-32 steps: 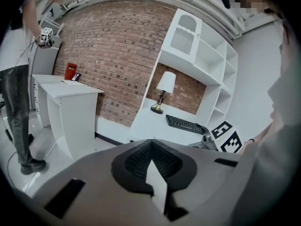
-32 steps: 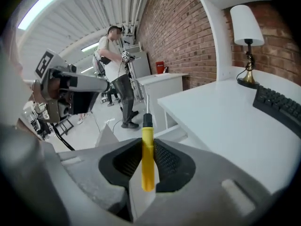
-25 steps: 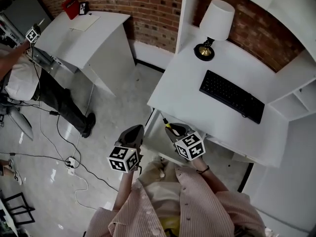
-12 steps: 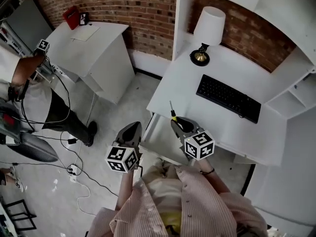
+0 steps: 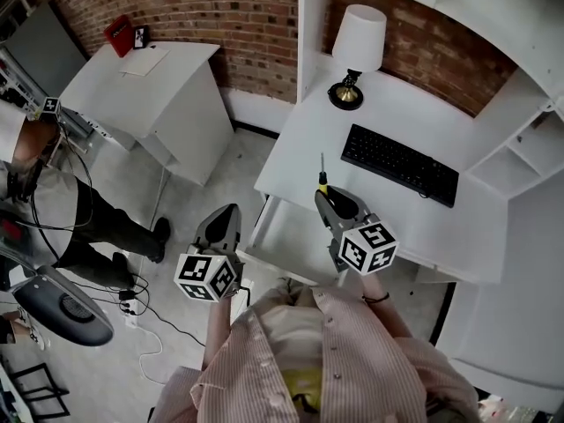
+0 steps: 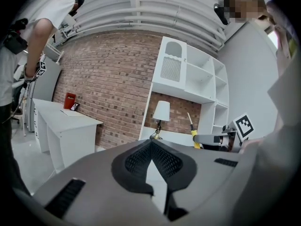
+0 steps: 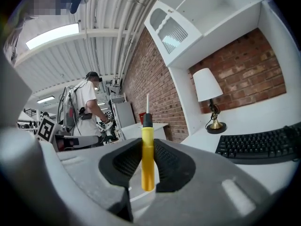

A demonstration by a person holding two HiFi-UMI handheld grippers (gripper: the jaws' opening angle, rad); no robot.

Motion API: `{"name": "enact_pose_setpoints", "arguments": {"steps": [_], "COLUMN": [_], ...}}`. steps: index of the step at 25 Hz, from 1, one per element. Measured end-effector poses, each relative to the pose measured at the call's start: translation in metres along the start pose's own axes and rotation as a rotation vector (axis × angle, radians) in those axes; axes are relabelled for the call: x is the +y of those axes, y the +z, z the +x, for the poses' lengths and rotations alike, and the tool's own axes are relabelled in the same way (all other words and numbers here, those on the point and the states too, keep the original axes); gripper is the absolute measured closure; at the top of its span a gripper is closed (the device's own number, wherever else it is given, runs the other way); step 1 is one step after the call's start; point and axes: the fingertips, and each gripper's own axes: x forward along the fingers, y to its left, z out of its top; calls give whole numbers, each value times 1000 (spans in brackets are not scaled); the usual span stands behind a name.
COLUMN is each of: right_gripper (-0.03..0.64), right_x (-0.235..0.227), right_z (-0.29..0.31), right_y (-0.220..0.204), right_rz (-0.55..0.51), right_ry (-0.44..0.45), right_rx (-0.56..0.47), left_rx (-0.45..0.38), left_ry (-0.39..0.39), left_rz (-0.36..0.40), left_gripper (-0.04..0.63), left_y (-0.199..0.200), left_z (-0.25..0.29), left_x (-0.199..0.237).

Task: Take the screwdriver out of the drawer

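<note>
Clamped in the right gripper [image 5: 328, 199], the yellow-handled screwdriver [image 7: 147, 154] has been raised above the open drawer [image 5: 280, 236], extraction seemingly done; the left gripper [image 6: 151, 145] is closed, empty.

I see a yellow-handled screwdriver [image 7: 147, 166] with a black collar and a silvery metal shaft. The grey plastic right gripper [image 7: 148, 147] has black cross-hatched pads [image 7: 127, 161], and its marker cube [image 5: 367, 246] is white with black squares. In the head view:
- **One o'clock:** a flat black keyboard [image 5: 399, 164] on a plain white desk [image 5: 300, 148].
- **Twelve:** a lamp [image 5: 357, 38] with a white shade and a brassy base, against a red-brown brick wall [image 5: 229, 16].
- **Ten:** a small red box [image 5: 118, 35].
- **Six:** a pale pinstriped shirt [image 5: 352, 359].
</note>
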Motion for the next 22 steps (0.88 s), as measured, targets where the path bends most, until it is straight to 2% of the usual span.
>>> {"name": "enact_pose_setpoints", "arguments": {"steps": [14,22], "right_gripper": [537,537], "right_x": [-18,-24], "right_z": [-32,-39], "right_y": [33,40], "right_rz": [-2,-23], "right_ry": [-51,-56], "right_rx": [-111,-125], "left_rx": [-51,-83], "left_ry": [57,88], "left_rz": [37,49], "left_gripper": [595,595], "left_y": [21,32], "left_z": [-17,-22], "left_x": [5,9]}}
